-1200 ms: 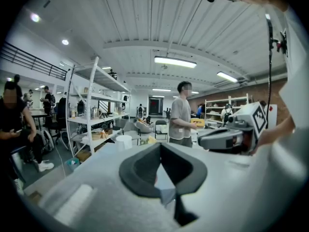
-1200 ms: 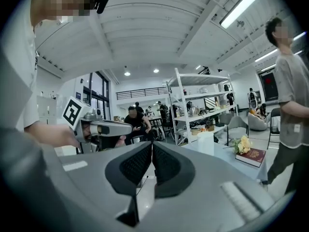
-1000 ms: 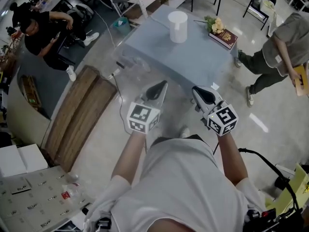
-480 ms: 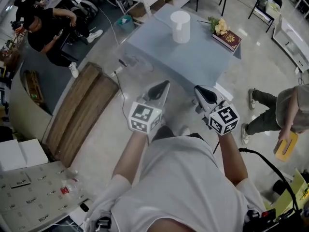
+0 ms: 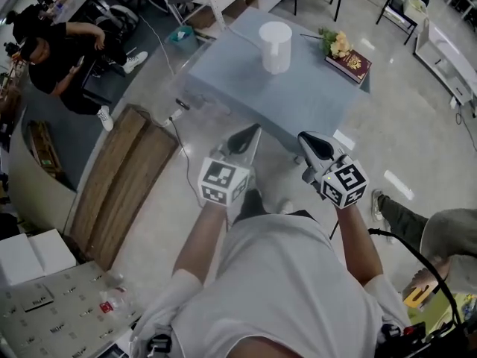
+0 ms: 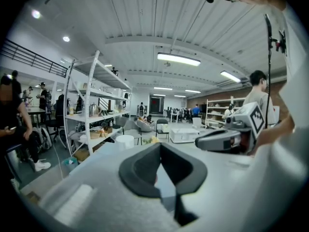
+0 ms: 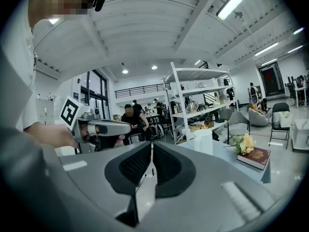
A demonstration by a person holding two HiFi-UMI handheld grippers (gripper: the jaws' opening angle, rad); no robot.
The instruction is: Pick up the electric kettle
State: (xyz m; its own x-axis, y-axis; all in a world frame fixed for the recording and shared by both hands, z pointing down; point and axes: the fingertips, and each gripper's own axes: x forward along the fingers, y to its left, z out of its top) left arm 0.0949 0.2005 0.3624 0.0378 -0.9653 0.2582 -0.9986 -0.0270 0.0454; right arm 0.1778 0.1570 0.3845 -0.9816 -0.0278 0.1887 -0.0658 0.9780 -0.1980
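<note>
My left claw (image 5: 249, 134) and right claw (image 5: 307, 142) are both pinched shut and empty, held side by side over the floor just short of the grey table (image 5: 298, 99). Little has changed: the table has crept a touch nearer (I seem to be edging forward), and a passer-by (image 5: 436, 230) has walked off to the lower right. The white kettle (image 5: 274, 45) stands upright on the table's far side, well apart from both claws, so I'm only approaching.
</note>
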